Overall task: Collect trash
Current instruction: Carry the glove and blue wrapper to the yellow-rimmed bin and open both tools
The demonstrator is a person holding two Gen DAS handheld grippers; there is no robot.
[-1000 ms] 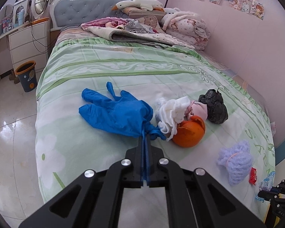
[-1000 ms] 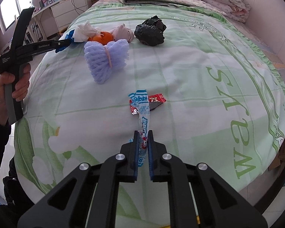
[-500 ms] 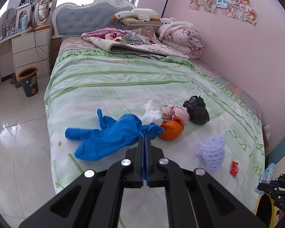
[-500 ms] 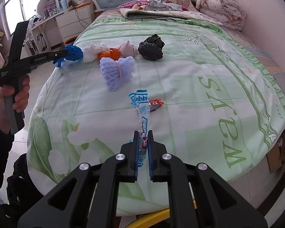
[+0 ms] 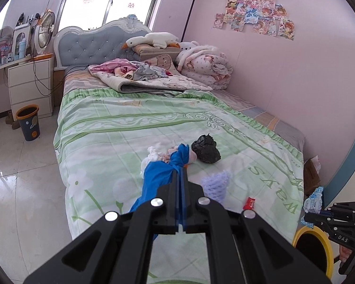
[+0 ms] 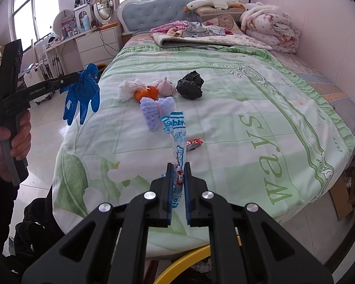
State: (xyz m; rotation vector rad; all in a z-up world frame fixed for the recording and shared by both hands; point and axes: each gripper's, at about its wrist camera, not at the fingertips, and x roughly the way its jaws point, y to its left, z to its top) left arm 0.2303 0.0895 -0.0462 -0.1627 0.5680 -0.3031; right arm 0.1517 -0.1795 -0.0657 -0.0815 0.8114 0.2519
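Nearest the lens in the right wrist view, the right gripper (image 6: 178,177) stands clamped on a long blue-and-white wrapper (image 6: 177,139), whose free end rises toward the frame's centre; at the bottom edge shows the yellow rim of a bin (image 6: 189,260). In the left wrist view, lower centre, the left gripper (image 5: 180,182) is pinched tight on a blue glove (image 5: 158,177), which in the right wrist view hangs clear of the bed (image 6: 260,108) at mid-left. Farther up that frame, still lying on the green cover — a red wrapper (image 6: 194,142), a lilac foam net (image 6: 156,110), an orange peel (image 6: 146,93) with white tissue (image 6: 127,88) just beside it, and a black bag (image 6: 190,85). The step in hand appears to be the carry: both pieces lifted, neither yet dropped. The next move likely calls for bringing each load over the bin's mouth before the fingers part — the limp glove may cling or drape over the rim.
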